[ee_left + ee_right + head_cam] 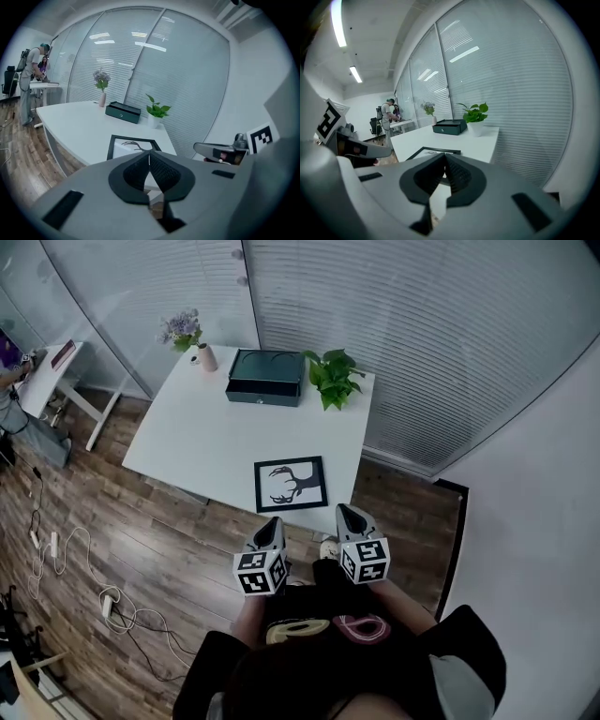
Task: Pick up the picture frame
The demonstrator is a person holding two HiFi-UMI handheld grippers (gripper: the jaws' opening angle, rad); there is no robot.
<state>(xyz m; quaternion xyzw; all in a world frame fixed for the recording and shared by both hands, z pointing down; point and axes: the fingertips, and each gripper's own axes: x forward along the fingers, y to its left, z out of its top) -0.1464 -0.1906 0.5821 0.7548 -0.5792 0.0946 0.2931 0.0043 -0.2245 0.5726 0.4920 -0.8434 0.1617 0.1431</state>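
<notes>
The picture frame (292, 484), black-edged with an antler drawing on white, lies flat near the front edge of the white table (206, 437). It shows too in the left gripper view as the picture frame (123, 143) and in the right gripper view as the picture frame (433, 151). My left gripper (274, 522) hangs just short of the table's front edge, below the frame's left corner, shut and empty. My right gripper (345, 511) is level with the frame's right corner, also shut with nothing in it. Both jaw pairs (149, 158) (445, 160) meet tip to tip.
A dark green box (264, 377), a potted plant (332, 378) and a vase of flowers (190, 338) stand at the table's far edge. Blinds cover the glass wall behind. Cables (112, 601) lie on the wood floor at left. A person (29, 79) stands at another desk.
</notes>
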